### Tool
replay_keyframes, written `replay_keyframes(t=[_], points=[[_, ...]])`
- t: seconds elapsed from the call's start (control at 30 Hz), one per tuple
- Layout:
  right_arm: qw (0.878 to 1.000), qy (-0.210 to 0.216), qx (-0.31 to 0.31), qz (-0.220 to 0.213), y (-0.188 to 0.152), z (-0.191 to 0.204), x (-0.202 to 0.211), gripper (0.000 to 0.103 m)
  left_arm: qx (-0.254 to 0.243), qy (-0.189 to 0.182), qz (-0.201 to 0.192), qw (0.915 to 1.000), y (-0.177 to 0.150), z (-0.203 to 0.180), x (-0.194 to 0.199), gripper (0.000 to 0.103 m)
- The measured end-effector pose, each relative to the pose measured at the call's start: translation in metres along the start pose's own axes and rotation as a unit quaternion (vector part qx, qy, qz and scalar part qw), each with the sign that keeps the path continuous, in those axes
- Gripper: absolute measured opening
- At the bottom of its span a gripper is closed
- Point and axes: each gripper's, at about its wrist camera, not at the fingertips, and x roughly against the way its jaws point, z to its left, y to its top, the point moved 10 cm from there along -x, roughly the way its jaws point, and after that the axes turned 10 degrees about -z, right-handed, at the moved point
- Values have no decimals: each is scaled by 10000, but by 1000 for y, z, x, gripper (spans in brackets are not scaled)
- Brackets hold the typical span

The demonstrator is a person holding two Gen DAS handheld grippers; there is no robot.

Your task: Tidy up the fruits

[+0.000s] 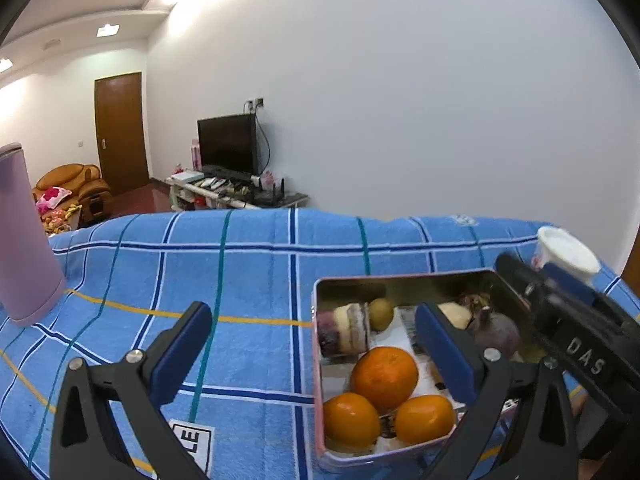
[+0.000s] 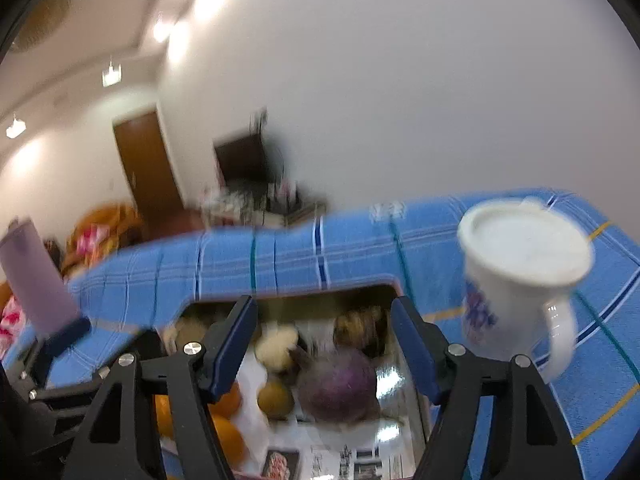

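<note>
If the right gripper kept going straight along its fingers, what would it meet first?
Most likely the purple round fruit in the open tin, which sits between the open fingers of the right gripper. The frame is blurred, so depth is uncertain.

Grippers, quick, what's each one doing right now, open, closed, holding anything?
Left gripper: open, holding nothing.
Right gripper: open, holding nothing.

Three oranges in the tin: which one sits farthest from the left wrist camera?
The biggest orange, at the top of the trio beside the layered cake slice. The other two lie side by side nearer the camera.
</note>
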Motion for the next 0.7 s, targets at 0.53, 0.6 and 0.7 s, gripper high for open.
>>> replay_keyframes(t=[0.53,0.6,0.7], points=[[9843,-406,722,-1559,36,31,60,89,-274,250,-636,9973,5,11,36,103],[9839,-400,716,-1589,35,32,66,89,-256,273,-668,9971,4,13,41,103],[9838,-407,742,-1579,32,29,76,89,-260,283,-693,9969,4,16,48,103]])
